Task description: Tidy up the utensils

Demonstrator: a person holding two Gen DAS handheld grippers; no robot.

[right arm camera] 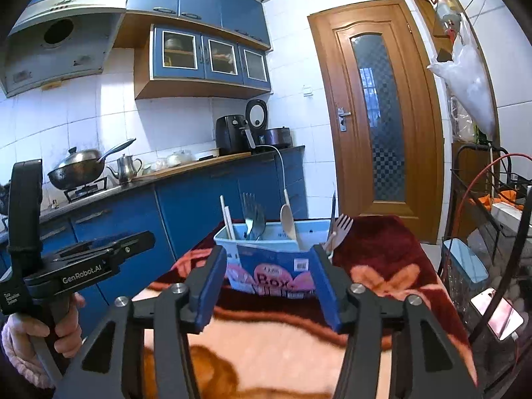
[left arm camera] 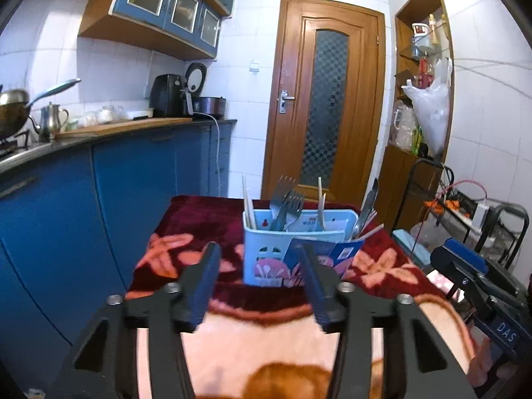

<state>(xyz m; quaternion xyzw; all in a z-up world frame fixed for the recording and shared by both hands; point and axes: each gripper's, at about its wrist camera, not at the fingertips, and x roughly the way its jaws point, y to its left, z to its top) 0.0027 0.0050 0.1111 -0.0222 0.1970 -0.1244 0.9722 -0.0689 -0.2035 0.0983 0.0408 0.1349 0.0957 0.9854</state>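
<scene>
Both my wrist cameras look forward, low over the blanket-covered table (left arm camera: 199, 212), toward the door (left arm camera: 327, 99); each frames the blue utensil caddy (left arm camera: 262, 256) near centre, close ahead.

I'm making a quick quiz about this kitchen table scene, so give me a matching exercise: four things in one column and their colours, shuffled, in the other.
Things:
1. utensil caddy
2. metal forks
3. spoon
4. blanket

Colours:
A. dark red with orange flowers
B. pale wood
C. light blue
D. silver

Pairs: 1-C, 2-D, 3-B, 4-A
</scene>
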